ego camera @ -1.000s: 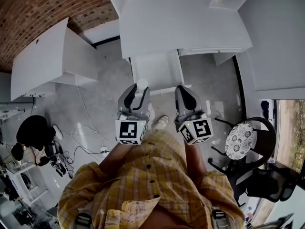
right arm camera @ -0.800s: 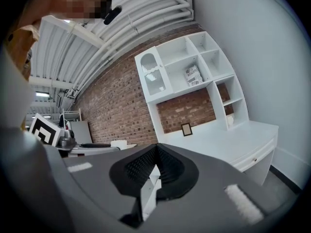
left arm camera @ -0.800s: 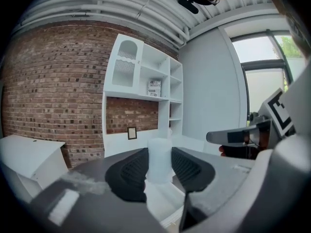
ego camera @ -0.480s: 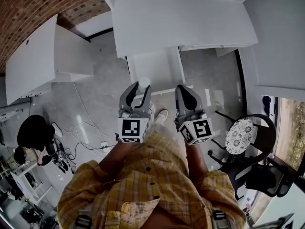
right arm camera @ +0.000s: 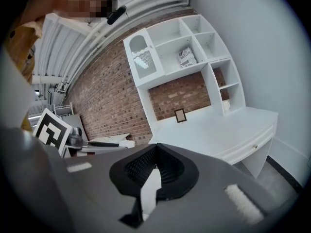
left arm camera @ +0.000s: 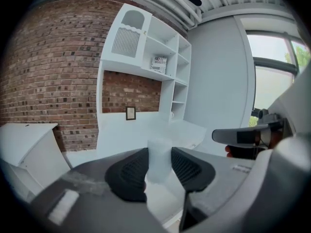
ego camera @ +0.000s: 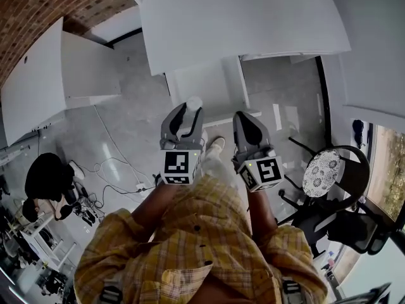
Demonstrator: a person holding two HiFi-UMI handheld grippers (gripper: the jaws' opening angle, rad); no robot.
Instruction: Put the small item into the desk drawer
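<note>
Beside one open drawer (ego camera: 209, 87) of a white bench (ego camera: 240, 24), left claw (ego camera: 188, 111) clamps one small white item (left arm camera: 159, 159); right claw (right arm camera: 154, 163) is closed, empty.

Left gripper (ego camera: 188, 111) clamps small white item (ego camera: 193, 102), seen against open drawer (ego camera: 209, 84) under white worktop (ego camera: 240, 24); right gripper (ego camera: 244, 116) alongside.

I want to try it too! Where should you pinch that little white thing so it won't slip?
Pinch the small white item across its two opposite sides, near the middle, coming from the side, as the left gripper does now. It stands upright and slim, so the pads probably sit squarely there.
</note>
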